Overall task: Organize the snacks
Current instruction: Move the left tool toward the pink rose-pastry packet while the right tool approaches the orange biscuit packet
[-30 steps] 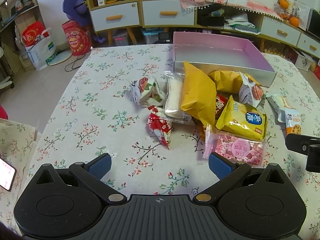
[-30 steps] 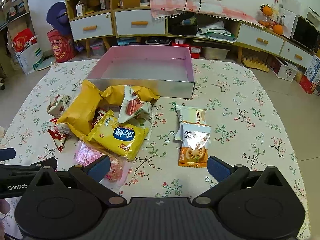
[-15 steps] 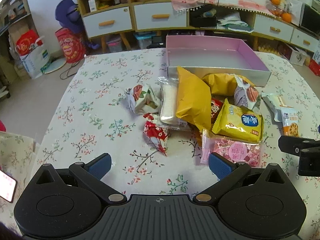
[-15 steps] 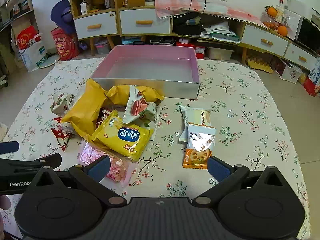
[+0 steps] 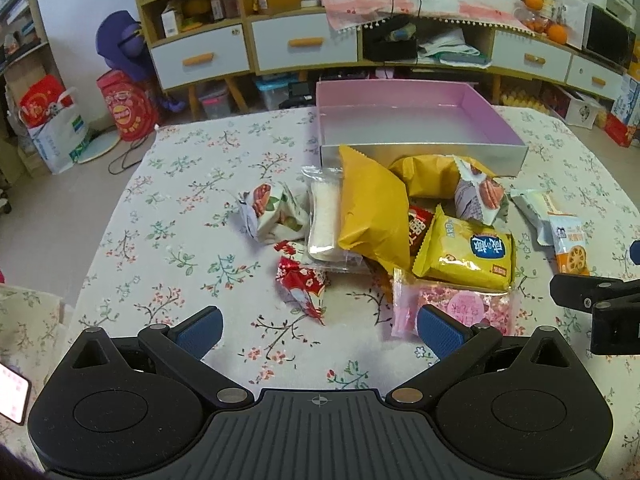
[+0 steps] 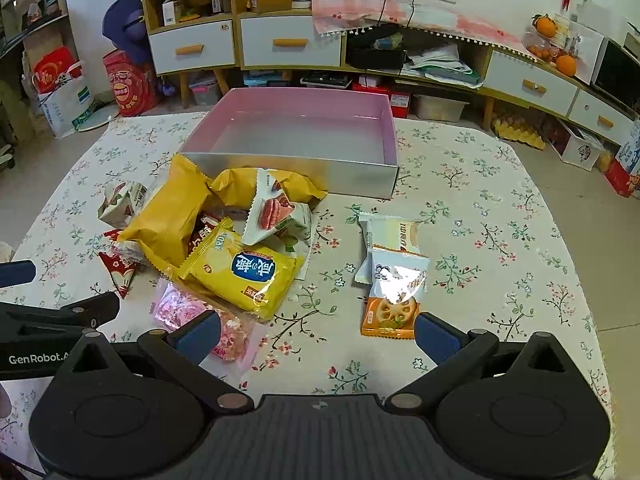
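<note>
A heap of snack packets lies on the floral tablecloth in front of an empty pink box [image 5: 416,120] [image 6: 304,128] with silver sides. The heap holds a big plain yellow bag [image 5: 372,212] [image 6: 168,216], a yellow printed packet [image 5: 468,254] [image 6: 244,276], a pink packet [image 5: 452,308] [image 6: 180,308], a red wrapper [image 5: 300,280] and a clear white bar [image 5: 324,216]. An orange lotus-root packet [image 6: 394,292] [image 5: 570,240] lies apart on the right. My left gripper [image 5: 318,330] hangs open near the table's front, before the red wrapper. My right gripper [image 6: 316,334] is open too, between the pink and orange packets.
Beyond the table stand low white-drawer cabinets [image 6: 292,40] with shelves, a fan and oranges. Red bags [image 5: 128,108] sit on the floor at the left. A phone [image 5: 12,392] lies at the left edge. Bare cloth spreads left of the heap and right of the orange packet.
Both grippers have drawn back and risen a little, so the table and the box look farther off. The snacks lie where they were, and both grippers stay open.
</note>
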Available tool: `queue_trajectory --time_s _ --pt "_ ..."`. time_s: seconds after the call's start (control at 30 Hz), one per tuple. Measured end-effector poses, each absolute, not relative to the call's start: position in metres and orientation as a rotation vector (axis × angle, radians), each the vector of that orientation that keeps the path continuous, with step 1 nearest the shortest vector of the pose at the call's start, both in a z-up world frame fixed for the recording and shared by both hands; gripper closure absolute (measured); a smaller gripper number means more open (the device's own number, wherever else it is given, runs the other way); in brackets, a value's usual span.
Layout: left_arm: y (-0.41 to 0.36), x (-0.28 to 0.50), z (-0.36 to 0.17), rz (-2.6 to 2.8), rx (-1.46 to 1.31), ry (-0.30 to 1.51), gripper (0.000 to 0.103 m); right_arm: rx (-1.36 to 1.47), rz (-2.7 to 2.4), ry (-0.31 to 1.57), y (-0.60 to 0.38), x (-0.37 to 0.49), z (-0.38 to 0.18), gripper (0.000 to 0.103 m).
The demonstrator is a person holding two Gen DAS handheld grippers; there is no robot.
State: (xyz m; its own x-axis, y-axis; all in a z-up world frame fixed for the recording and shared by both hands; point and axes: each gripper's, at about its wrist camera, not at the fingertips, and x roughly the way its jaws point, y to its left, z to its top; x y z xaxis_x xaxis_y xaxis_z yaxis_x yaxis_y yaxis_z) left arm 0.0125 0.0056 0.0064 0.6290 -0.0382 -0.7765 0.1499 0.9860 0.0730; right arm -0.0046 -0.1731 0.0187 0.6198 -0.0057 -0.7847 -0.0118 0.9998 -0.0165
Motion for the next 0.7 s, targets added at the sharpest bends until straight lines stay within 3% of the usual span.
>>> queue_trajectory --time_s 0.7 --pt "0.018 0.027 -0.003 -0.288 0.022 0.931 0.001 -0.065 0.116 0.976 -0.19 0.017 0.012 0.025"
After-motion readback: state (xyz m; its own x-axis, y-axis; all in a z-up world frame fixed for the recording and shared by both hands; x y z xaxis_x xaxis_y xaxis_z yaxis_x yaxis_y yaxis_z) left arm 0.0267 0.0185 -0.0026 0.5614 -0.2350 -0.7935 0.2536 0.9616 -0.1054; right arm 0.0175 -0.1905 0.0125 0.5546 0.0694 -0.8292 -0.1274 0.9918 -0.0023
